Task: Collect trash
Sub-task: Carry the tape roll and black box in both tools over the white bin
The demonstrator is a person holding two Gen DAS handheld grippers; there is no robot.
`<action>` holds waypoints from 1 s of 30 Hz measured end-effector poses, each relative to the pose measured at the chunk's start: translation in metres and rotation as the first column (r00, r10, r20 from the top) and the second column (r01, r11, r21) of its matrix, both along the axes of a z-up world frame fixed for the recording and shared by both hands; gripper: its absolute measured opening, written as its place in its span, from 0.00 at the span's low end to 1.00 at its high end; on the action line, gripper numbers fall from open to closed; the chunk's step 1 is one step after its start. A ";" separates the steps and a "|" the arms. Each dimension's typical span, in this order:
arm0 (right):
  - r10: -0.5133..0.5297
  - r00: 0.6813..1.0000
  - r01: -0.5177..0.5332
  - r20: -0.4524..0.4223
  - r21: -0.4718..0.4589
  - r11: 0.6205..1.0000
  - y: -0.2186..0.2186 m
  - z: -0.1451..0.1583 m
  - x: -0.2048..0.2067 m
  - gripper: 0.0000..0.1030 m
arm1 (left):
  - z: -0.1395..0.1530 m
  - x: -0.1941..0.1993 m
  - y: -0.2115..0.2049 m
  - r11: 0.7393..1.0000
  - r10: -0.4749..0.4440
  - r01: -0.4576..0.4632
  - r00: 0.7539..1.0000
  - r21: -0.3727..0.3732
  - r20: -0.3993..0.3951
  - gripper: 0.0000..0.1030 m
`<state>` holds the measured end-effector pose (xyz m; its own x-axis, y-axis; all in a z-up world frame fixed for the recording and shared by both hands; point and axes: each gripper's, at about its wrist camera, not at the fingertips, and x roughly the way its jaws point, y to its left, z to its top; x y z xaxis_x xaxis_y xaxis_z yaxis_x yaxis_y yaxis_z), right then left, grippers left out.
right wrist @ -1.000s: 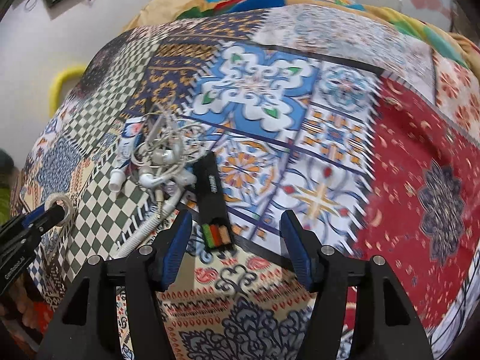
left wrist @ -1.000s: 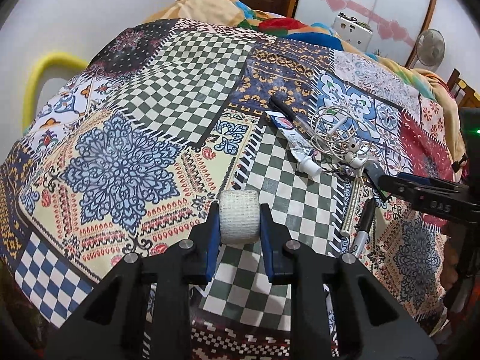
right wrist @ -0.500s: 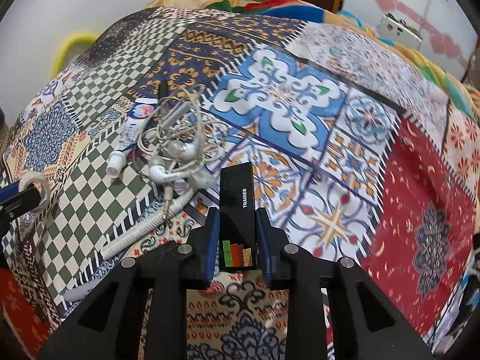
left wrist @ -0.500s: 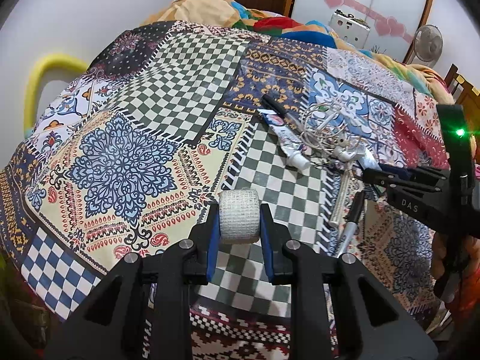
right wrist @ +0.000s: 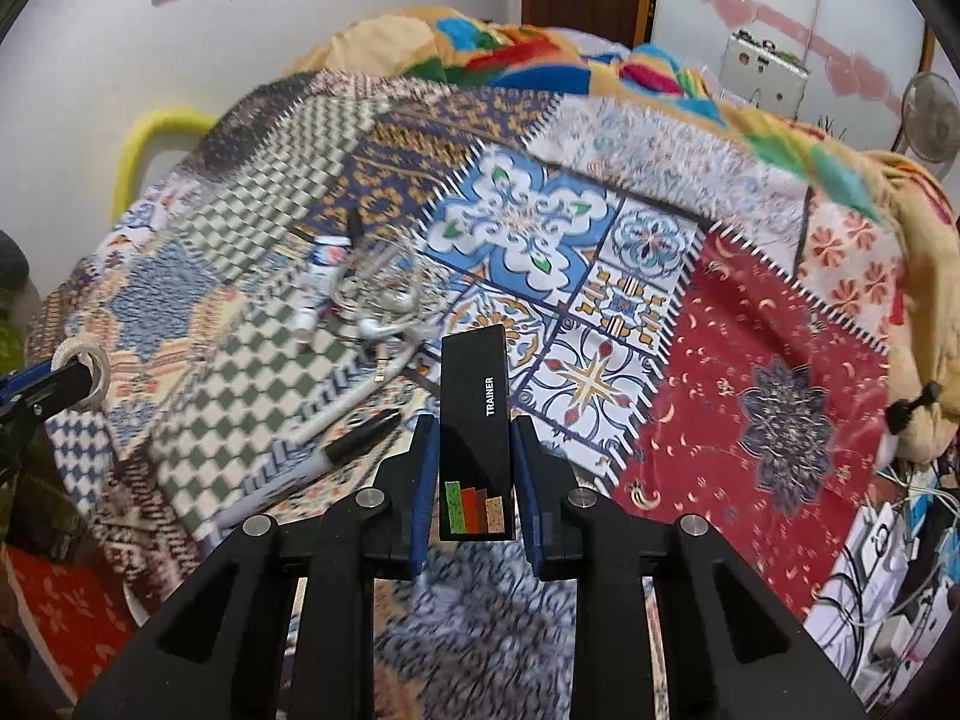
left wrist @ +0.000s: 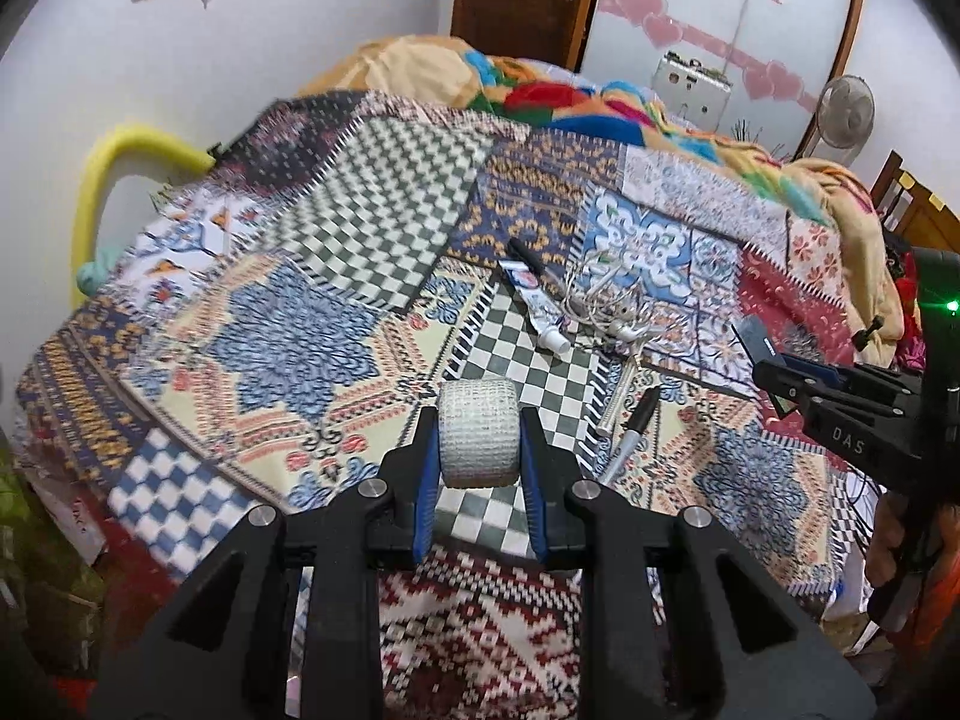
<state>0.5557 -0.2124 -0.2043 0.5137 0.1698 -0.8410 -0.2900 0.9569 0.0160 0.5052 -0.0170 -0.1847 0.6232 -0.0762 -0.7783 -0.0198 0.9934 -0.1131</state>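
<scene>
My left gripper [left wrist: 478, 450] is shut on a white bandage roll [left wrist: 478, 433] and holds it above the near edge of the patchwork bedspread [left wrist: 288, 324]. My right gripper [right wrist: 474, 456] is shut on a flat black box [right wrist: 476, 420] marked TRAINER, lifted off the bed; it also shows in the left wrist view [left wrist: 759, 342]. On the bed lie a squeezed tube [left wrist: 540, 312], tangled white earphones [left wrist: 612, 306], a black pen [left wrist: 528, 255], a white spiral stick [left wrist: 618, 402] and a marker [left wrist: 636, 426]. The roll also shows in the right wrist view [right wrist: 81, 360].
A yellow foam-padded rail [left wrist: 102, 180] stands at the bed's left side. Bunched colourful blankets [left wrist: 540, 90] lie at the far end. A fan [left wrist: 846, 111] and a wardrobe stand behind. Cables and boxes [right wrist: 888, 558] lie on the floor at the right.
My right gripper closed on the black box and lifted it off the bed. Both grippers have drawn back and up from the bed. The left still holds the roll.
</scene>
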 end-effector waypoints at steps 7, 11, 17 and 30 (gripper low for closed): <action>0.037 0.998 -0.039 0.058 0.044 0.998 0.024 0.045 -0.038 0.21 | 0.045 -0.054 0.015 0.999 0.039 -0.041 0.997 0.027 0.063 0.24; 0.080 0.990 -0.088 0.113 0.072 0.994 0.044 0.075 -0.070 0.21 | 0.068 -0.087 0.030 0.996 0.074 -0.078 0.992 0.034 0.099 0.24; 0.135 0.977 -0.156 0.168 0.121 0.980 0.076 0.109 -0.111 0.21 | 0.091 -0.136 0.058 0.990 0.128 -0.135 0.982 0.041 0.142 0.24; 0.285 0.936 -0.319 0.205 0.154 0.935 0.164 0.125 -0.182 0.21 | 0.100 -0.227 0.132 0.960 0.267 -0.277 0.952 0.048 0.150 0.24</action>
